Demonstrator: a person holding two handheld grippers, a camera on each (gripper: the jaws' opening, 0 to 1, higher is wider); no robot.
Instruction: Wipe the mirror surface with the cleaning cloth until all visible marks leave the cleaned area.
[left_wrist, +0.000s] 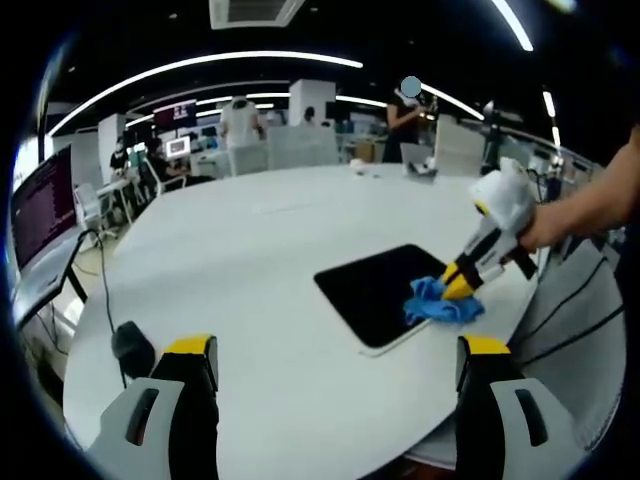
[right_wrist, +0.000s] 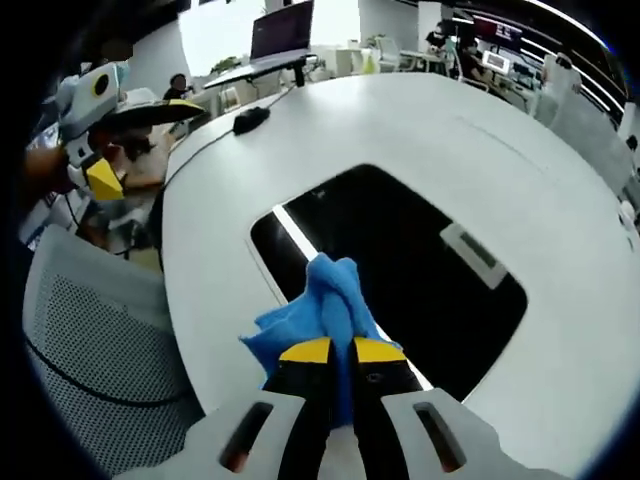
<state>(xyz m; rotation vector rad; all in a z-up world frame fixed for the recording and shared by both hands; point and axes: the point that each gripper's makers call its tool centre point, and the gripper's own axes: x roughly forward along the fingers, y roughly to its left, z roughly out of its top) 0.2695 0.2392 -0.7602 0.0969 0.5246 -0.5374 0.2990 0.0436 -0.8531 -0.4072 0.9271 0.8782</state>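
Observation:
A dark rectangular mirror (left_wrist: 375, 290) with a white rim lies flat on the white table (left_wrist: 240, 260). A blue cleaning cloth (left_wrist: 440, 303) rests on its near right corner, pinched by my right gripper (left_wrist: 463, 284), which a hand holds from the right. In the right gripper view the mirror (right_wrist: 400, 270) reflects ceiling lights, and the blue cloth (right_wrist: 325, 300) sits bunched between the yellow-tipped jaws of the right gripper (right_wrist: 340, 352), pressed onto the mirror's near edge. My left gripper (left_wrist: 335, 350) hangs open above the table's near side, away from the mirror; it also shows at the far left as the left gripper (right_wrist: 100, 165).
A black computer mouse (left_wrist: 130, 342) with its cable lies at the table's left edge, the same mouse (right_wrist: 250, 118). A grey mesh chair (right_wrist: 100, 340) stands beside the table. Small items (left_wrist: 420, 170) sit at the table's far side. People and desks with monitors (left_wrist: 40, 215) fill the background.

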